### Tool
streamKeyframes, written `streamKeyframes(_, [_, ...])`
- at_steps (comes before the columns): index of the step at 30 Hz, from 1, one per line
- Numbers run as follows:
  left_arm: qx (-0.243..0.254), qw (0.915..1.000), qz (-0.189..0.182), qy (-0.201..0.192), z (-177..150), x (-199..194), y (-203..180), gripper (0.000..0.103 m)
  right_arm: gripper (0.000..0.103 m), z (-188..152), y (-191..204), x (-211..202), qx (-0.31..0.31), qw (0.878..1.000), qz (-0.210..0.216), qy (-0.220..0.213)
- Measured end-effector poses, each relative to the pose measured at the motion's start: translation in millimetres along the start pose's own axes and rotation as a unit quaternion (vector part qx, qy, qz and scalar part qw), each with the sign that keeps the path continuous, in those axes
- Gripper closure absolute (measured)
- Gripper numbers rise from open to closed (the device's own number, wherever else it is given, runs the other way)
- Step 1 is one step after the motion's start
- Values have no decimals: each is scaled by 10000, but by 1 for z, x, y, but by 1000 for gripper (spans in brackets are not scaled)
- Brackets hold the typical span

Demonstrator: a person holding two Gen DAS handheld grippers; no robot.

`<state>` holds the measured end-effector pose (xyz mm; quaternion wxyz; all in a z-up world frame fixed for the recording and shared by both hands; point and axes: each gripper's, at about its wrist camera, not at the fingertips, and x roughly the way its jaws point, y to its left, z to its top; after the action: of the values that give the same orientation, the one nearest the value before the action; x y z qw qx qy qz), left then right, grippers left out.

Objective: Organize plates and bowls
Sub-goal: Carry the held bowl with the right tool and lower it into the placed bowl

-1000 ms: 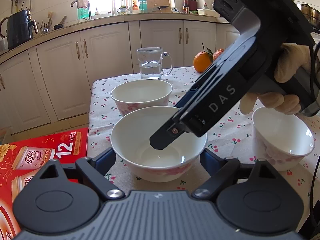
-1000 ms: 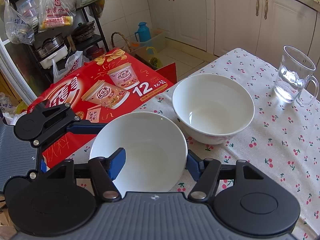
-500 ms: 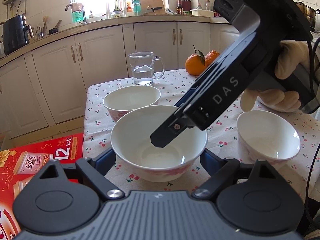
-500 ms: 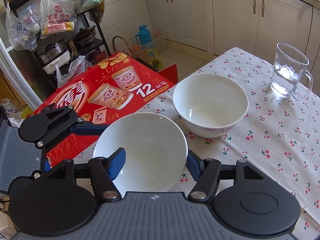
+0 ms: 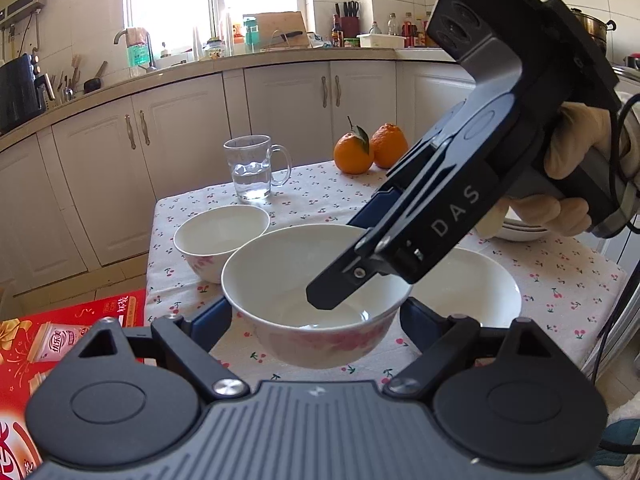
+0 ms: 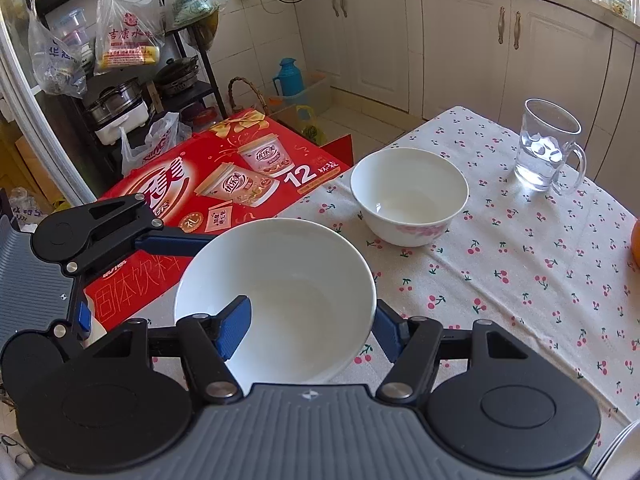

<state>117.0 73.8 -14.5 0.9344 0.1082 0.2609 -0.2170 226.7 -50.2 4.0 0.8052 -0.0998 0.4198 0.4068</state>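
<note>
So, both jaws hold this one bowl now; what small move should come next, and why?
Probably carry the held bowl across until it hangs over the empty bowl beside the glass mug. The left gripper clamps its sides, the right gripper pinches its rim, it looks clear of the tablecloth, and that bowl stands upright, ready for nesting.

Held bowl (image 5: 316, 300) nearest, above the table (image 5: 320, 196) edge; second bowl (image 5: 220, 236) behind-left, third bowl (image 5: 468, 288) right. Mug (image 5: 252, 168) behind the second bowl; two oranges (image 5: 370, 152) at the far edge. Box (image 6: 224, 184) beside the table, apparently lower down.
</note>
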Motion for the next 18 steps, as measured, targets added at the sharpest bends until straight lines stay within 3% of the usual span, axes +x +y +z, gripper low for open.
streamKeyframes(18, [291,9986,-414,-138,15,-2,-51,12,32,-47,-9,-67,238,9986,-323,-334])
